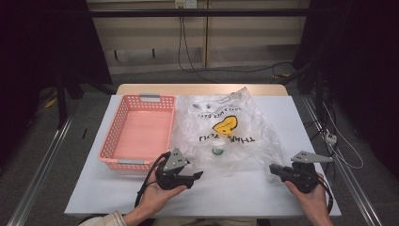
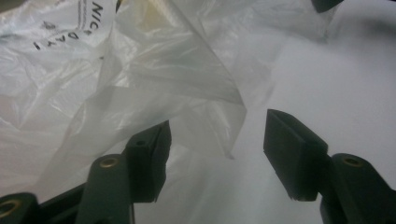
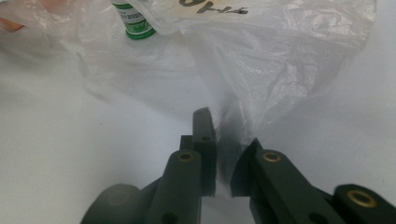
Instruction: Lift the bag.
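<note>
There is one clear plastic bag (image 1: pixel 230 134), just in front of the two grippers: the left gripper (image 1: pixel 196 175) and the right gripper (image 1: pixel 273 168). One small green-capped bottle (image 1: pixel 217 151) lies inside the bag. One pink basket (image 1: pixel 136 132) stands beyond the left gripper.

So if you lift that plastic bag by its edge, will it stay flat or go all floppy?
Probably floppy: the plastic bag is thin, see-through and crinkled, so it should sag. It looks light, though the small green-labelled bottle inside may slide. The right hand-held gripper pinches its edge, and the film could slip.
</note>
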Motion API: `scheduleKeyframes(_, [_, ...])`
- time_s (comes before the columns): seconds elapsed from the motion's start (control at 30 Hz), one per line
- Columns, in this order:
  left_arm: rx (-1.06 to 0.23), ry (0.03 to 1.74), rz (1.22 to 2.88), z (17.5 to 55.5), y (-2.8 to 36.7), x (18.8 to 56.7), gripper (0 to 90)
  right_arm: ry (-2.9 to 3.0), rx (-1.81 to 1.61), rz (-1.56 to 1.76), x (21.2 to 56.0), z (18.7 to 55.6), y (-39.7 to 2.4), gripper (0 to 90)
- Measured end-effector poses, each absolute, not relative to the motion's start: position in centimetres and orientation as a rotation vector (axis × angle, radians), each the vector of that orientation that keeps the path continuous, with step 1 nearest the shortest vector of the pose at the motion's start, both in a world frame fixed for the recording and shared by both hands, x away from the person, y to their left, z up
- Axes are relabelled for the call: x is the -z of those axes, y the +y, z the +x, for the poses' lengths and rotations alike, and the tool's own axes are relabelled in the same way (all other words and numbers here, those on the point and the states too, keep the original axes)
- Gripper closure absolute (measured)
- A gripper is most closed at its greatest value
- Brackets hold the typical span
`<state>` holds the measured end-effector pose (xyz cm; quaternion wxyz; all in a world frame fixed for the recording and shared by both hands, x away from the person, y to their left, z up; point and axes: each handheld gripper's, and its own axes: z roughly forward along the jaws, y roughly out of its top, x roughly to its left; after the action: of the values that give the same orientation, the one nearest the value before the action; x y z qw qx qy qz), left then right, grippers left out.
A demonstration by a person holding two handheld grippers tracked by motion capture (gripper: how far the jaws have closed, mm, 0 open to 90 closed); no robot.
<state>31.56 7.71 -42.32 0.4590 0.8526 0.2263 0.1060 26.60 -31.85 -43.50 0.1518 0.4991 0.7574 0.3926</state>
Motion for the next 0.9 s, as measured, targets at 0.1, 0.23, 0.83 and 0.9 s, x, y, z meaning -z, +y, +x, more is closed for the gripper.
scheduleKeyframes(0.1, [-0.278,0.544,2.081,31.6,7.7,41.8,49.4,2.179,-1.133,1.428,43.5,26.5,-31.9,89.1])
scheduleKeyframes(0.23, [-0.286,0.551,2.071,31.9,7.7,41.4,70.4,2.175,-1.147,1.427,43.5,26.3,-32.0,89.6])
scheduleKeyframes(0.83, [-0.181,0.559,2.005,32.3,9.4,39.8,90.0,2.131,-1.268,1.436,42.3,27.2,-32.2,90.0])
scheduleKeyframes(0.9, [-0.182,0.552,2.003,32.5,9.6,39.6,90.0,2.125,-1.284,1.432,42.0,27.4,-32.2,90.0])
